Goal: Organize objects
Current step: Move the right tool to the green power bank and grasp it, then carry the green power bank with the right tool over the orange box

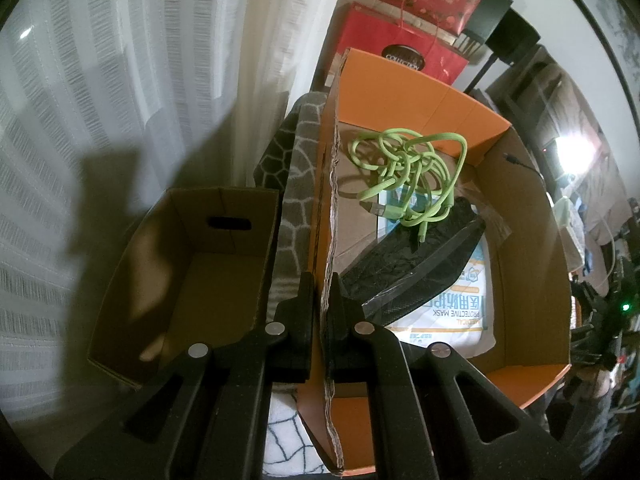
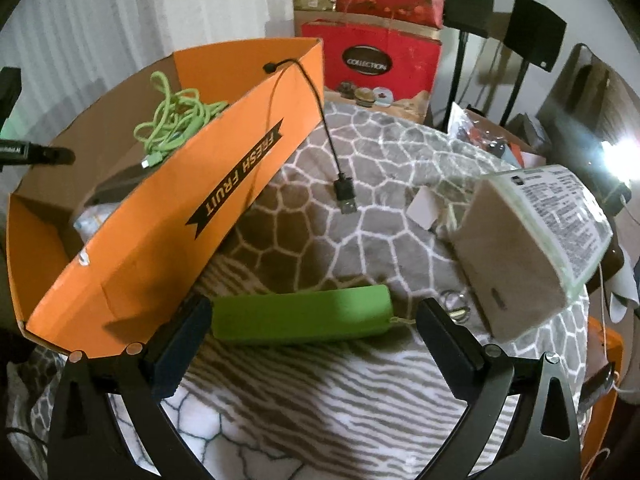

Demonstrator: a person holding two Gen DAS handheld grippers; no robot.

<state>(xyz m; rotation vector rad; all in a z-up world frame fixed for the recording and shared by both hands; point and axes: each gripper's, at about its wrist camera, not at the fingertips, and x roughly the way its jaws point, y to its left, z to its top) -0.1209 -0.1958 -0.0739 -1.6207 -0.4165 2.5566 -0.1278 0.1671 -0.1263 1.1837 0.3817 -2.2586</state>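
Right claw astride crosswise power bank

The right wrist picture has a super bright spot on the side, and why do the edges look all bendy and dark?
In the right wrist view a lamp glares white at the right edge, and the fisheye lens curves the orange box and darkens the corners. In the left wrist view the same glare shows at right, and a dark shadow falls on the curtain.

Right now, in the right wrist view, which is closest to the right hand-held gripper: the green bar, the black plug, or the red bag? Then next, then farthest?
1. Green bar, between its fingers.
2. Black plug, on the blanket ahead.
3. Red bag, at the back.
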